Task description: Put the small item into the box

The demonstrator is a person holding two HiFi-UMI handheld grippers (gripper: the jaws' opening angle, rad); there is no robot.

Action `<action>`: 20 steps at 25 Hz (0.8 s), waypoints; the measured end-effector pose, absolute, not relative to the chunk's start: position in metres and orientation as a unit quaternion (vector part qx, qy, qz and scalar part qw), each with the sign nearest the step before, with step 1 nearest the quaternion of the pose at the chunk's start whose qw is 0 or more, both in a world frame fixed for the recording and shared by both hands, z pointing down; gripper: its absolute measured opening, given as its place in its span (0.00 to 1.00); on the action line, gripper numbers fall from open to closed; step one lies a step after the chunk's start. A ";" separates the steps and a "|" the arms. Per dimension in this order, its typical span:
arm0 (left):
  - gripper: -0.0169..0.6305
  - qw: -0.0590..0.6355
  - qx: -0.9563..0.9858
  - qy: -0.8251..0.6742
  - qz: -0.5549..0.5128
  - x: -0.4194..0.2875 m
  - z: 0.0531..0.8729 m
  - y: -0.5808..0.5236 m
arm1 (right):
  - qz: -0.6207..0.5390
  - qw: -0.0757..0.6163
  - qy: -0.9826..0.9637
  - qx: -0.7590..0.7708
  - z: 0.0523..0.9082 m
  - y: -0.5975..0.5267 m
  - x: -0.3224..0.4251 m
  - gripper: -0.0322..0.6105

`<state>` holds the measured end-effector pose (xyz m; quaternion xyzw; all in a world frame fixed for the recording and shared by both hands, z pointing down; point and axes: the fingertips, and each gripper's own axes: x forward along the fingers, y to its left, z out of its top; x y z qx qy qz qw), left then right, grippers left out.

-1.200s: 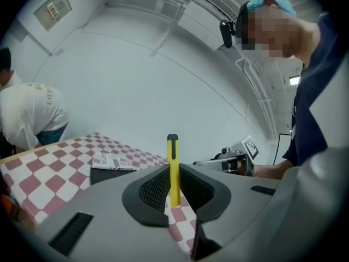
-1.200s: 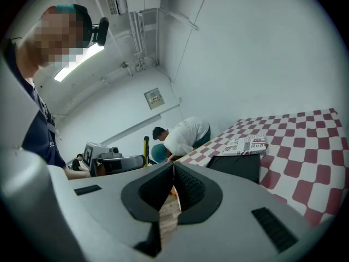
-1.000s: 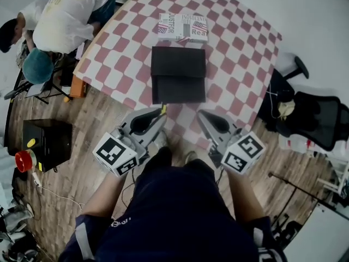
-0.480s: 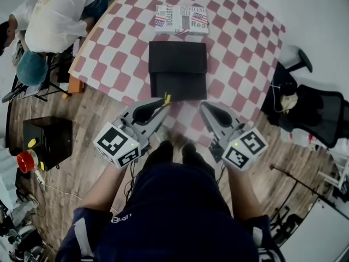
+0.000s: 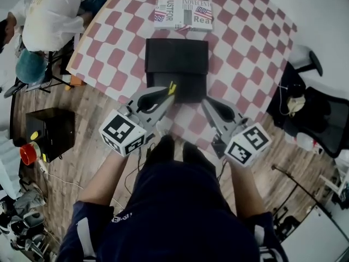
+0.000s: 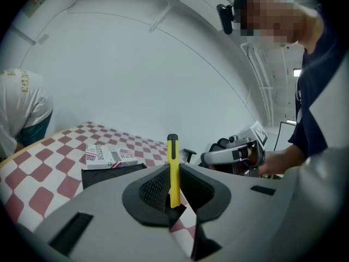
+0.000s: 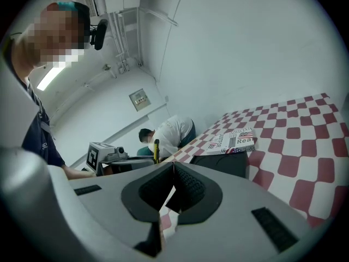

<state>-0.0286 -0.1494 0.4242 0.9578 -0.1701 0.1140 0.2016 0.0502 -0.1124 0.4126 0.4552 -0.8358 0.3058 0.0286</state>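
A slim yellow item with a black tip (image 5: 172, 88) (image 6: 173, 152) stands upright between the jaws of my left gripper (image 5: 168, 95) (image 6: 173, 171), which is shut on it. Its tip reaches the near left edge of the flat black box (image 5: 176, 64) (image 6: 112, 174) (image 7: 226, 162) on the red-and-white checked table (image 5: 240, 42). My right gripper (image 5: 206, 103) (image 7: 173, 167) hovers by the box's near right corner, with its jaws shut and nothing between them. The black box's lid looks closed.
A printed box (image 5: 182, 14) (image 6: 109, 156) lies just behind the black box. A person in a white shirt (image 5: 54, 10) bends at the table's far left. On the wooden floor stand a black case (image 5: 49, 132), a red object (image 5: 28, 153) and an office chair (image 5: 327, 113).
Both grippers have moved forward over the table's near edge toward the black box. The yellow item now reaches the box's front edge. The jaws have not changed.
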 end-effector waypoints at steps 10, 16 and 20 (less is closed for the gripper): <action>0.14 0.140 0.949 -0.118 0.255 0.002 0.517 -0.174 | 0.348 0.033 -0.819 0.455 0.453 -0.125 0.080 0.08; 0.14 0.098 0.921 -0.074 0.369 0.013 0.582 -0.173 | 0.369 0.039 -0.808 0.458 0.475 -0.122 0.097 0.08; 0.14 0.049 0.887 -0.038 0.457 0.019 0.619 -0.167 | 0.382 0.040 -0.801 0.459 0.487 -0.120 0.104 0.08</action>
